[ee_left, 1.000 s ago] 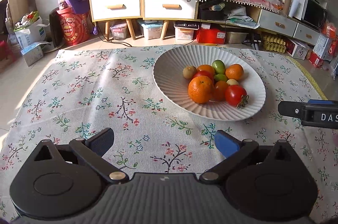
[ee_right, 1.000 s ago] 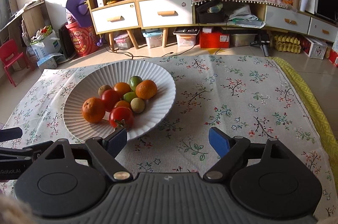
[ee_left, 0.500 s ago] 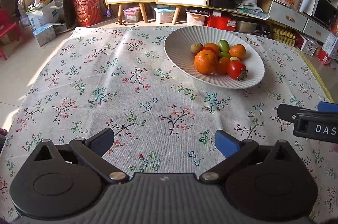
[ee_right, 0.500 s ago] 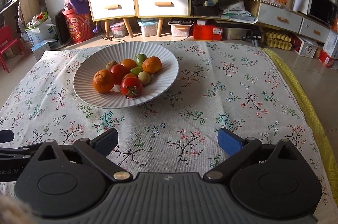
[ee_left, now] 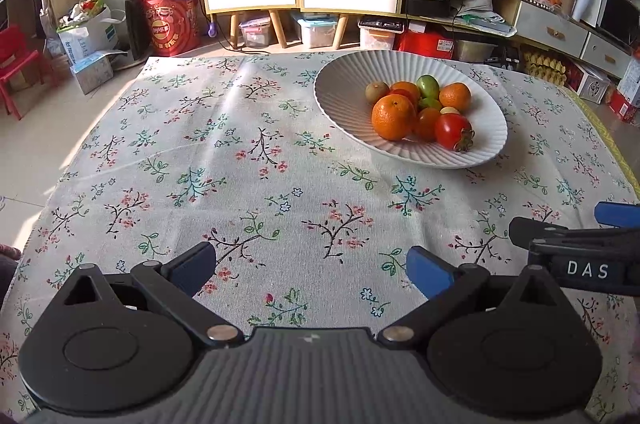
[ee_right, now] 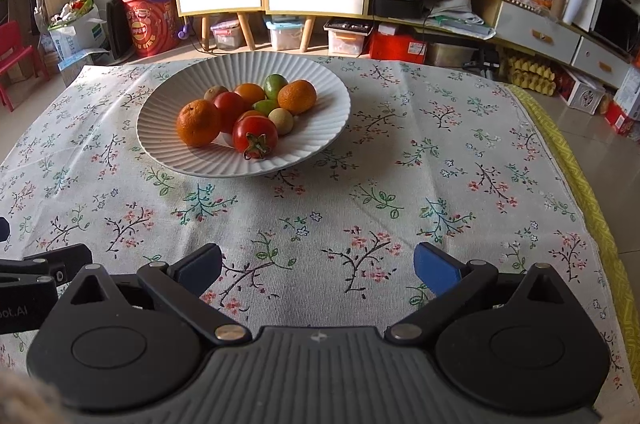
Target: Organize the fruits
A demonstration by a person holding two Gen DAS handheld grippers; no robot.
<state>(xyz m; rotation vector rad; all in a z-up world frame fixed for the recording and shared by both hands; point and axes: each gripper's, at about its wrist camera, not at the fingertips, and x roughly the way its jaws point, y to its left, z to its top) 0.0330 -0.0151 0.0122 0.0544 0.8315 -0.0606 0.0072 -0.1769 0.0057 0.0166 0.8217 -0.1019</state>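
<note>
Both claws are wide open and hold nothing: the left claw (ee_left: 310, 270) and the right claw (ee_right: 318, 270) hang over the flowered cloth (ee_right: 400, 184) of the tabletop, well apart from the fruits. All the fruits lie together in the white plate (ee_right: 320, 144), among them a big orange (ee_right: 198, 122) and a tomato (ee_right: 255, 136). The work looks almost finished. If a fruit must be moved, it is better to take an outer one from above, gently, because round fruits roll easily. Nothing stands between the claws and the plate.
</note>
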